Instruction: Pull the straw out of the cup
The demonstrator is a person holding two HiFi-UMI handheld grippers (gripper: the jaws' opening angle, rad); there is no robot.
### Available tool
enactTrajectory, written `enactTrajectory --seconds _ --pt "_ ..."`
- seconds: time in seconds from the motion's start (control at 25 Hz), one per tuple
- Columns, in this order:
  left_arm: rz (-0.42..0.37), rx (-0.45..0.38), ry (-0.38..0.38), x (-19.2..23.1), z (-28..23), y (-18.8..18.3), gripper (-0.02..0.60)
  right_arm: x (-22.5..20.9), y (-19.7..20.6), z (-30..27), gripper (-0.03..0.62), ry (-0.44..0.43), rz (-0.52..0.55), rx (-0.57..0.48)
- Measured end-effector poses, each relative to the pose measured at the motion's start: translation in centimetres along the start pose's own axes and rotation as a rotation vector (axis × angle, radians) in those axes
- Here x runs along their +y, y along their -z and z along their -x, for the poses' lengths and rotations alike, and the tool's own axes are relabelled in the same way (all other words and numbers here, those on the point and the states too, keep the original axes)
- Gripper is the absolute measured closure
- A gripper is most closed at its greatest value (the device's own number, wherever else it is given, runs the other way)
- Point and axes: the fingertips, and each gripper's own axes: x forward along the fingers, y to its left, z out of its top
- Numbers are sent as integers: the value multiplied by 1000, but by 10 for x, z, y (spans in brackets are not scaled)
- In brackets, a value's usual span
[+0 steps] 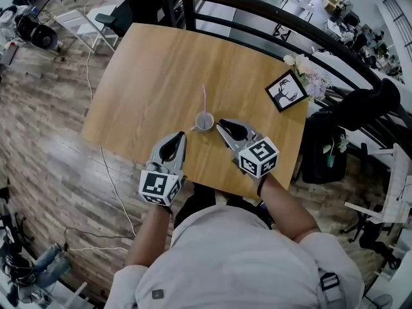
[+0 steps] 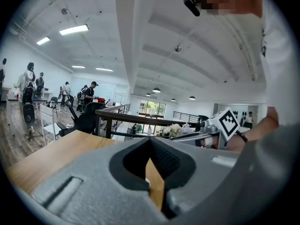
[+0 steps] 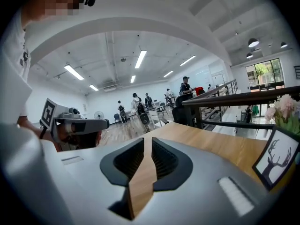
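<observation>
A small pale cup (image 1: 204,121) stands on the wooden table (image 1: 161,76), near its front edge, and a pink straw (image 1: 205,98) sticks up out of it. My left gripper (image 1: 183,134) lies just left of the cup with its tips near the rim; its jaws meet at the tip with nothing between them (image 2: 151,139). On the cup's right, my right gripper (image 1: 220,125) points at it, and a narrow empty gap runs between its jaws (image 3: 145,140). Neither gripper view shows the cup or the straw.
A black-framed deer picture (image 1: 286,91) leans at the table's right edge beside a bunch of flowers (image 1: 306,69). A dark railing (image 1: 270,15) runs behind the table. A black bag (image 1: 322,148) sits to the right, and a cable (image 1: 116,185) trails on the floor.
</observation>
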Motion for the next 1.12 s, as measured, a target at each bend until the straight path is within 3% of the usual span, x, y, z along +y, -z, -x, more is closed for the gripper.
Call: enactTrajectory --seconds 0.56,1.12 --pt "29 96 88 57 -44 51 577 -63 64 -71 479 127 -120 146" --pt "59 169 110 87 -77 92 577 -103 123 -121 471 153 -185 263"
